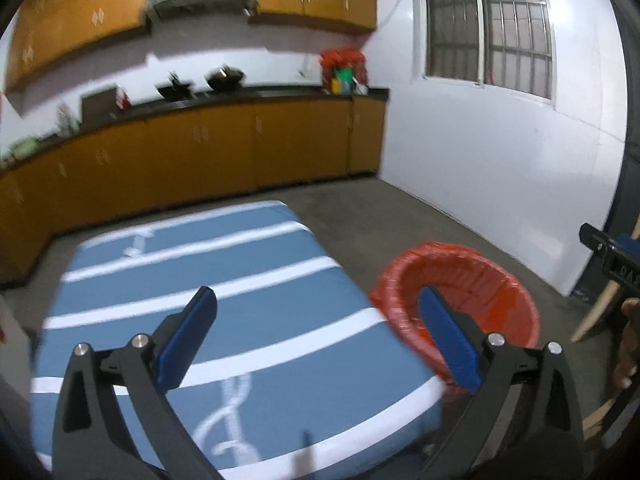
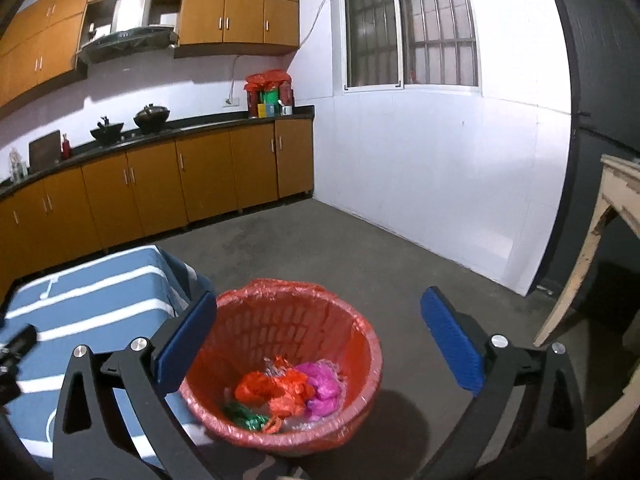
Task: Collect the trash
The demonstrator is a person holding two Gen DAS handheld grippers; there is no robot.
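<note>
The trash (image 2: 288, 394) lies in the bottom of the red bin (image 2: 360, 360), low in the middle of my right camera's picture. I see bright crumpled bags there, orange, pink and green, all heaped together with no long side to speak of. The bin wears a red plastic bag over its rim and sits on the grey floor, just beside the blue striped table (image 2: 92, 296).

My right gripper (image 2: 318, 336) is right over the bin, pointing down a little, so the trash is straight ahead and below it. Its blue fingers are wide apart and hold nothing. My left gripper (image 1: 318, 336) is over the table instead, and its bin (image 1: 516, 312) shows at the lower right. Its fingers are wide apart too, with nothing between them. So I think my right hand is the nearer one to the bin.

The table top looks bare in both pictures. I think the trash is all in.

I cannot read any words. The boxes on the far counter (image 2: 269, 98) are too small.
</note>
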